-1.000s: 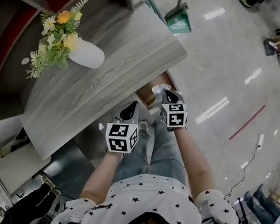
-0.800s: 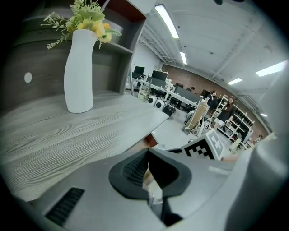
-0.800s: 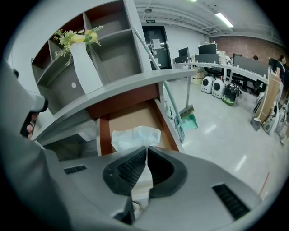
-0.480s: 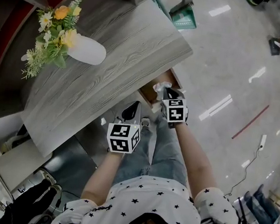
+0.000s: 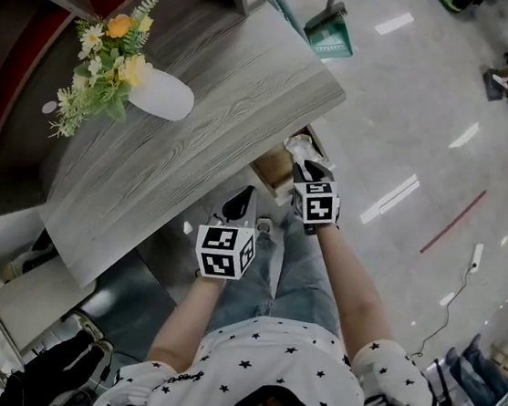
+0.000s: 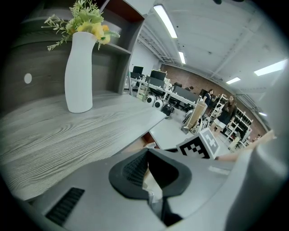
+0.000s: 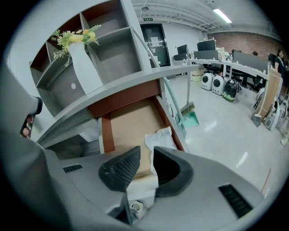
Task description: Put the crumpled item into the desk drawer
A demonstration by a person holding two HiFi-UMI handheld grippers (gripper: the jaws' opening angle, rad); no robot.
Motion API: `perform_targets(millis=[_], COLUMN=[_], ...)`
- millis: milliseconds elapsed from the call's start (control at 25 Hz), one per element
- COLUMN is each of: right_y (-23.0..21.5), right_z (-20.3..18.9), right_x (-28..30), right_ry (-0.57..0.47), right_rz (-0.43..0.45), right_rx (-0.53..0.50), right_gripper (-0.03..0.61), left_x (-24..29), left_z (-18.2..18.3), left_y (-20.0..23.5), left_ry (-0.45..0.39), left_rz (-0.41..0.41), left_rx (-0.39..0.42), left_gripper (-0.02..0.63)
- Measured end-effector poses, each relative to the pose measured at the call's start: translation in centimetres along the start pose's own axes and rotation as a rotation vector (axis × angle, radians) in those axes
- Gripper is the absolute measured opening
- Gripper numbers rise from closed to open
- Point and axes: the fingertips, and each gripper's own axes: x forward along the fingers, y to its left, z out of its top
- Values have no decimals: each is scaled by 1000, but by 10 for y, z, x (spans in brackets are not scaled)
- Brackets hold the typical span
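Observation:
The desk drawer [image 7: 128, 121] stands pulled out under the grey wooden desktop [image 5: 197, 145], its brown bottom bare. The crumpled white item [image 7: 160, 138] lies inside the drawer against its right wall, near the front. In the head view the crumpled item [image 5: 299, 145] shows at the drawer [image 5: 270, 168], just beyond my right gripper [image 5: 312, 171]. My right gripper [image 7: 145, 152] hovers over the drawer's front with its jaws a little apart and nothing between them. My left gripper [image 5: 241, 201] hangs lower left of the drawer; the left gripper [image 6: 147, 153] has its jaws together, empty.
A white vase [image 5: 161, 96] with yellow flowers stands on the desktop, also seen as the tall vase [image 6: 79, 72]. A green dustpan [image 5: 328, 36] with its handle leans on the floor past the desk's right end. The person's legs in jeans [image 5: 286, 275] are below the grippers.
The crumpled item was at the right gripper's tips; now it lies slightly beyond them in the drawer. Both grippers have hardly moved.

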Motion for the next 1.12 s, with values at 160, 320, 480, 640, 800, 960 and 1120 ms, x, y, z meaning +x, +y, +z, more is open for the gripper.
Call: perform_targets(millis=[160, 320, 480, 640, 800, 960, 1120], right_y=[5, 14, 27, 40, 49, 59, 70], right_z=[1, 7, 19, 33, 43, 47, 55], right_x=[-13, -33, -58, -88, -116, -145, -174], right_ry=[-9, -51, -114, -171, -233, -284, -339], right_rz=[-9, -9, -4, -2, -11, -21, -25], right_rx=[4, 18, 20, 30, 39, 55, 58], right_gripper=[83, 83, 78, 66, 47, 23, 9], left_x=[-7, -15, -24, -33, -43, -56, -66], left_z=[6, 11, 14, 21, 26, 29, 32], left_y=[-2, -4, -8, -15, -21, -27, -34], left_ry=[-16, -28, -37, -53, -69, -78, -91], left_rz=[-10, -17, -28, -45, -59, -71, -91], left_rx=[12, 24, 35, 59, 76, 87, 102], left_gripper=[14, 14, 14, 14, 14, 14, 14])
